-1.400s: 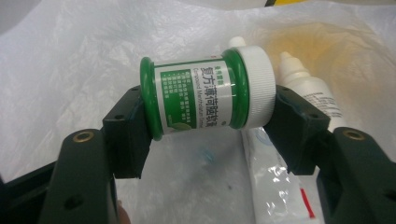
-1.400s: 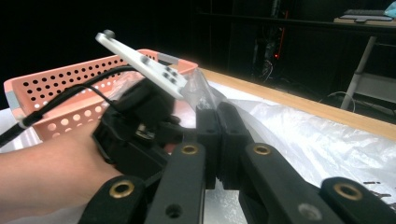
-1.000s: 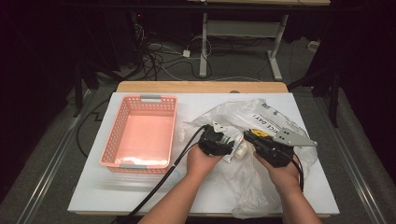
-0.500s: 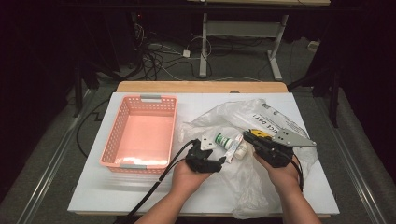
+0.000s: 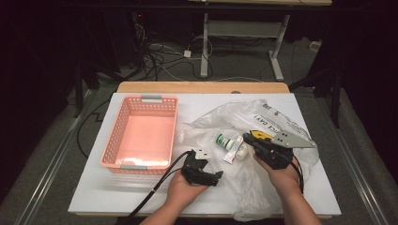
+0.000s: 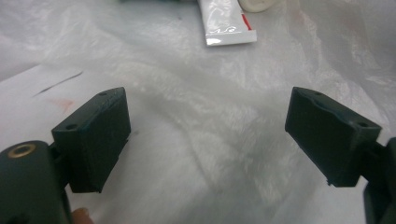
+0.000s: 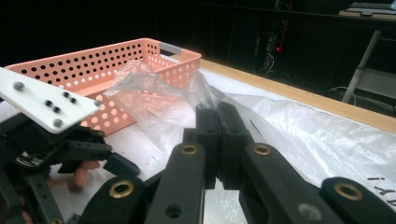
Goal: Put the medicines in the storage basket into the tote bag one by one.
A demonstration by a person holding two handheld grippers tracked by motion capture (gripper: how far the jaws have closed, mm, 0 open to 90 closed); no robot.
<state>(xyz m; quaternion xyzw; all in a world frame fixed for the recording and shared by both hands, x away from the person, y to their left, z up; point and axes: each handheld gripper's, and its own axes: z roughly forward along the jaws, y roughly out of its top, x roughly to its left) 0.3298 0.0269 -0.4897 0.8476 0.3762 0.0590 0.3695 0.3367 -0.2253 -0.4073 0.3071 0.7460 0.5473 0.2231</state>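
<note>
The left gripper [image 5: 213, 177] hovers low over the near part of the white bench [image 5: 94, 187], held from below by the person's left hand [image 5: 180, 190]. Its jaws stand wide apart with nothing between them, and they have just been opening further. In the left gripper view its two black pads [image 6: 95, 135] frame a stretch of the crumpled clear plastic bag [image 6: 201, 140] that lies under and ahead of them.

Ahead of that gripper, on the bag, lie three small things close together: a white tube with a red stripe at its crimped end [image 5: 232, 152], a small white bottle with a green label [image 5: 224, 140] just beyond it, and a small round white piece [image 5: 242, 152] touching or just beside the tube on the side of the right gripper. The tube's crimped end also shows at the top of the left gripper view [image 6: 226, 25], well ahead of the open jaws.

The right gripper [image 5: 248, 139] is held by the person's right hand [image 5: 281, 176] at the far side of these things from the left gripper, with its tip just beside the round white piece. Its jaws are pressed together on a fold of the clear bag, which rises in a pinched peak [image 7: 154, 93] from between the pads in the right gripper view.

Beyond the left gripper, on its outer side, stands a pink perforated plastic basket [image 5: 112, 145], with the bag's edge reaching close to its wall.
</note>
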